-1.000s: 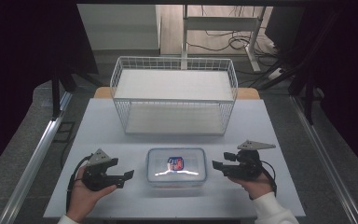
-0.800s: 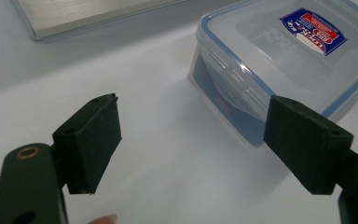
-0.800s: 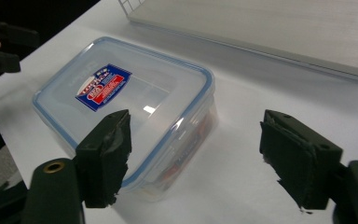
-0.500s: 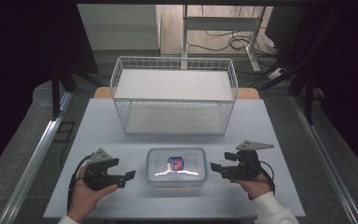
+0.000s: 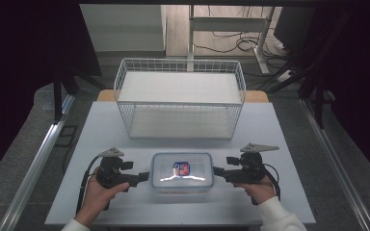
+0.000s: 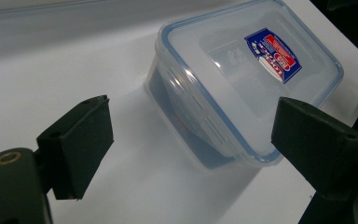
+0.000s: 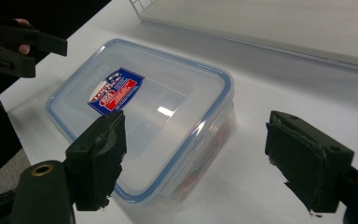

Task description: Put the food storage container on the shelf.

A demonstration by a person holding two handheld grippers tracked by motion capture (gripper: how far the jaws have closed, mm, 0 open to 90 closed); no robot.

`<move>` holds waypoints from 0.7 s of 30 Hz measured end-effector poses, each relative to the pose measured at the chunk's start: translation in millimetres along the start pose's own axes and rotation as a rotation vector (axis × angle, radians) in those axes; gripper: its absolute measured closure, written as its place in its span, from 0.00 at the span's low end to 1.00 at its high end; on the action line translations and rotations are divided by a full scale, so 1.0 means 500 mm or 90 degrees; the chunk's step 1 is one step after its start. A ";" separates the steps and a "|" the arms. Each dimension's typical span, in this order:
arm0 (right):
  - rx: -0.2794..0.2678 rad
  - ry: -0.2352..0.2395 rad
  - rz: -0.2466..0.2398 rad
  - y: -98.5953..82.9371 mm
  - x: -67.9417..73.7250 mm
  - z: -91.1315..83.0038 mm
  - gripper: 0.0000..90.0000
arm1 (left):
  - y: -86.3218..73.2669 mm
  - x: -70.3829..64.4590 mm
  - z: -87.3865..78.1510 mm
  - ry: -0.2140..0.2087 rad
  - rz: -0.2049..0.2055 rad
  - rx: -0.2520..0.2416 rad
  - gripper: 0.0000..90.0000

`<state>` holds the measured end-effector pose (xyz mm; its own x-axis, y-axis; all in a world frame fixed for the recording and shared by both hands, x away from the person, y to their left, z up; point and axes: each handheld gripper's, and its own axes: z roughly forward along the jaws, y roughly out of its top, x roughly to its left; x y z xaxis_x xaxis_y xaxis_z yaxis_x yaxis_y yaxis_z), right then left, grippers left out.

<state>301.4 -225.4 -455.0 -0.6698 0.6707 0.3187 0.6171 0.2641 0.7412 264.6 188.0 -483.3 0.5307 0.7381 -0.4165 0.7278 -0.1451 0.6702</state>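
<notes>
Clear plastic food container (image 5: 182, 172), blue-rimmed lid on and bearing a red-and-blue label (image 5: 181, 168), sits at the near middle of the white table (image 5: 279, 130). Left gripper (image 5: 143, 176) and right gripper (image 5: 218, 171) flank its short ends, both with jaws spread, grasping nothing. White wire basket (image 5: 180, 98) stands behind.

Your left tool (image 6: 186, 140) gapes wide, jaws apart, aimed at a clear plastic box (image 6: 242, 88) on the white table (image 6: 51, 74). Blue-rimmed lid closed, red-and-blue label (image 6: 273, 55) on top.
</notes>
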 end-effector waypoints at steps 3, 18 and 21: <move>0.003 0.001 -0.002 0.000 0.000 0.004 0.23 | 0.003 0.004 0.006 -0.013 -0.011 0.003 0.14; 0.022 0.005 -0.010 -0.003 0.004 0.019 0.23 | 0.019 0.038 0.075 -0.112 -0.078 0.049 0.16; 0.028 0.010 -0.009 -0.003 0.003 0.024 0.22 | 0.018 0.036 0.085 -0.134 -0.086 0.059 0.17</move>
<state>304.2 -216.6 -462.9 -0.6849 0.6558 0.3175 0.6244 0.3038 0.7196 299.3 172.1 -510.9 0.4976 0.6032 -0.6234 0.8298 -0.1218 0.5445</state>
